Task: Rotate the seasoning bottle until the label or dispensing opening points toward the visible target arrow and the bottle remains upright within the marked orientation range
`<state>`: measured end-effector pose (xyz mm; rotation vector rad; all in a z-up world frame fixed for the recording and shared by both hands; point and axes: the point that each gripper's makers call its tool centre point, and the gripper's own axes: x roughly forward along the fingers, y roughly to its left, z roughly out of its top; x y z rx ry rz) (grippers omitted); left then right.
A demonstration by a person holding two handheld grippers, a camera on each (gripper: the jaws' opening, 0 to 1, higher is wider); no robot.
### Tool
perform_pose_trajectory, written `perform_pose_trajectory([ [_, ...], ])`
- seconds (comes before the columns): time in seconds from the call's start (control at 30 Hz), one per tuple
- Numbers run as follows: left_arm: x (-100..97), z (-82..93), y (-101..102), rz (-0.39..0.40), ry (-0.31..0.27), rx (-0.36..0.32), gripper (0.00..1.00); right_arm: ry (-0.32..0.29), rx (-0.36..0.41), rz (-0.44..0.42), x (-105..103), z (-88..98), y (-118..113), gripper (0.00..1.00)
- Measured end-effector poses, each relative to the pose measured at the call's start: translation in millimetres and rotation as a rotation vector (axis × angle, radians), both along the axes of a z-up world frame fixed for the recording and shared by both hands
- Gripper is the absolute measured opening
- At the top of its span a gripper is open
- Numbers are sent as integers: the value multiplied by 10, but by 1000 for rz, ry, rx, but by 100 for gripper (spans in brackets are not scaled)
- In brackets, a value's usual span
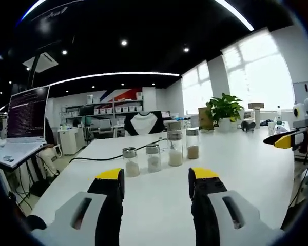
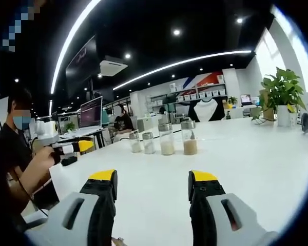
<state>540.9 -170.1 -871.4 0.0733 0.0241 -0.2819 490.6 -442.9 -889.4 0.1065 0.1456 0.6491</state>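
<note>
Well ahead of the left gripper (jaws apart) stand seasoning bottles

bottles: clear glass, likely metal caps | table: smooth matt white

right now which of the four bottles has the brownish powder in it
The tall bottle at the right end of the row, also rightmost in the right gripper view. Its fill is tan-brown; the other three hold whitish powder.

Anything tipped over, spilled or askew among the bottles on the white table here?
Nothing stands out. All four seasoning bottles stand upright in a row on the white table, caps on, no spill. Both tools, left and right, are open and short of the bottles.
</note>
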Motion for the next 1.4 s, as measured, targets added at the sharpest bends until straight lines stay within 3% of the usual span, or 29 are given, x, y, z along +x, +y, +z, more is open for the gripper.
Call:
perform_pose_trajectory([
  [0.3, 174, -31, 69, 1, 17, -4, 55, -3, -2, -19, 46, 12, -61, 55],
  [0.37, 227, -29, 95, 9, 27, 29, 55, -4, -3, -22, 51, 15, -73, 55],
  [0.43, 298, 18, 120, 10, 24, 58, 57, -7, -8, -26, 56, 24, -92, 55],
  [0.57, 431, 151, 124, -20, 6, 61, 57, -14, -11, -42, 64, 49, -135, 55],
  [0.77, 594, 215, 89, -53, -1, 57, 58, -10, -17, -48, 46, 42, -128, 55],
  [1.23, 930, -15, 84, -62, 60, 118, 58, -7, -27, -44, 51, 36, -87, 55],
  [1.4, 986, 9, 69, -63, 61, 115, 58, -7, -28, -43, 45, 34, -76, 55],
])
